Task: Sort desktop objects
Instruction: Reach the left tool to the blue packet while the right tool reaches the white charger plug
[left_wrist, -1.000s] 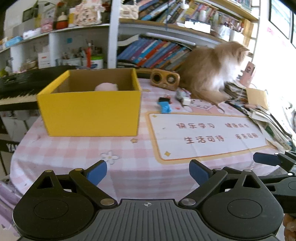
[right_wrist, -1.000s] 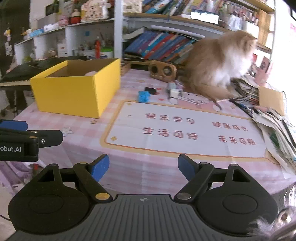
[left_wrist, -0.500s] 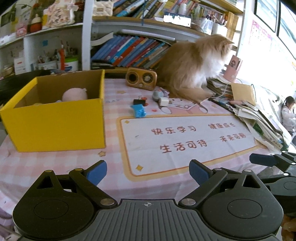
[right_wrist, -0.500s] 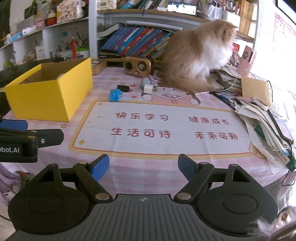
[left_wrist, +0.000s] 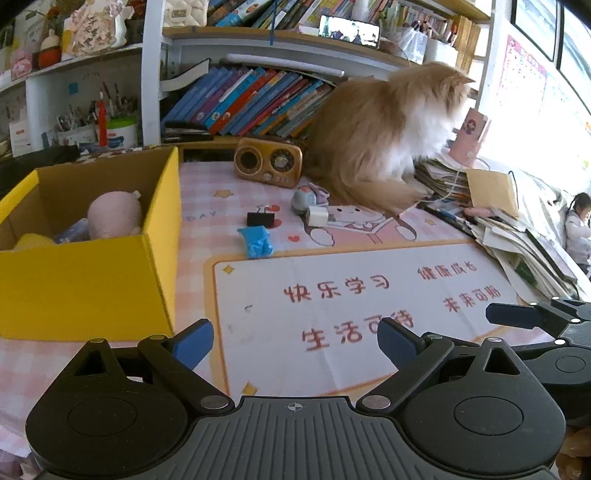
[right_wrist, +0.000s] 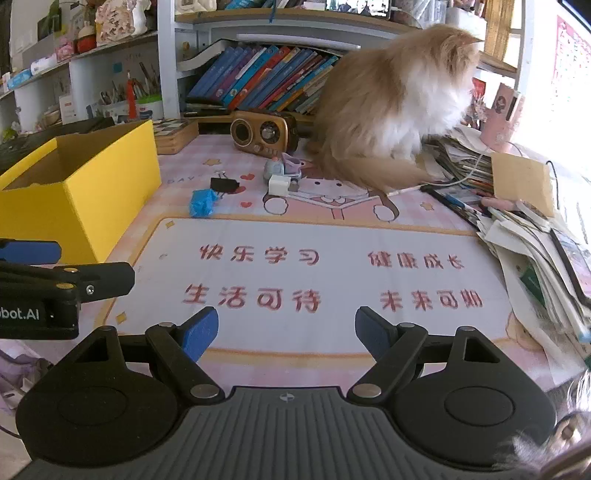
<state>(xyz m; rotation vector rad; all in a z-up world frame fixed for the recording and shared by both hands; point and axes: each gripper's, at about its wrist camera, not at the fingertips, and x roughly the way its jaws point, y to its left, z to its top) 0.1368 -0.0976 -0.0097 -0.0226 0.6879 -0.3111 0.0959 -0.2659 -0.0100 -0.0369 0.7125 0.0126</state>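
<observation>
Desktop objects lie scattered toward the far edge of the table (left_wrist: 207, 192), which is covered by a pink checked cloth with a printed mat (right_wrist: 295, 280) across its middle: a crumpled blue wrapper (left_wrist: 255, 242) (right_wrist: 202, 202) sits just beyond the mat's far left corner, a black binder clip (left_wrist: 260, 219) (right_wrist: 224, 184) just behind it, and a white charger plug (left_wrist: 316, 215) (right_wrist: 279, 184) touching a small grey-blue toy (left_wrist: 304, 198) (right_wrist: 276, 168) a little to the right. A yellow cardboard box (left_wrist: 85, 280) (right_wrist: 92, 195) stands at the table's left edge, open at the top, with a pink plush toy (left_wrist: 113, 215) inside (other items beside it are too hidden to name). A brown retro radio (left_wrist: 268, 166) (right_wrist: 259, 132) stands near the far edge, and a long-haired ginger-and-white cat (left_wrist: 384, 136) (right_wrist: 399, 99) sits just right of it, facing away. Loose papers and books (right_wrist: 532, 243) pile along the right edge. The left gripper (left_wrist: 294, 341) and the right gripper (right_wrist: 286, 329) hover side by side over the near edge, each with its blue-padded jaws spread wide and nothing between them.
</observation>
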